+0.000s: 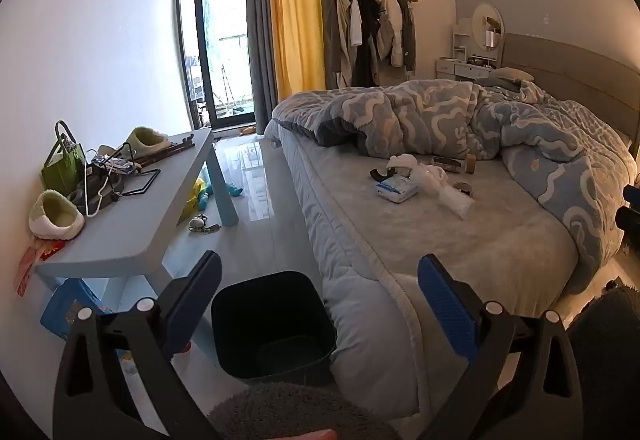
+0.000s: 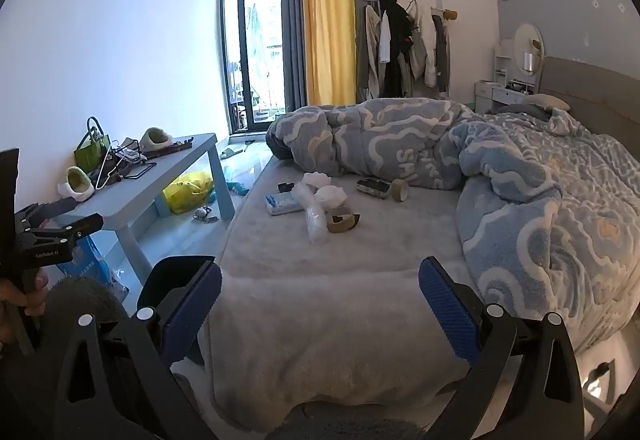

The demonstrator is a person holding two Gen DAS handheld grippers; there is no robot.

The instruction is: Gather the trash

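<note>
Right under my left gripper (image 1: 320, 300) sits the black bin (image 1: 276, 324), on the floor against the bed's (image 1: 460, 240) edge. Jaws spread wide, nothing in them. From this side the trash pile is up and to the right on the mattress, well apart from the fingers: a crumpled white tissue (image 1: 402, 161), a clear plastic wrapper (image 1: 444, 188) and a blue-white tissue pack (image 1: 397, 189).

Over on the right gripper (image 2: 320, 300), also gaping and empty, I'm looking straight down the bed. The wrapper (image 2: 314, 218) lies dead ahead, its long axis running roughly toward me, with a tape roll (image 2: 341, 220) touching its right side and white tissue wads (image 2: 330, 196) just behind. I'd say the right hand is the nearer one, so it should grab while the left stays by the bin (image 2: 180, 280), which peeks in at lower left.
</note>
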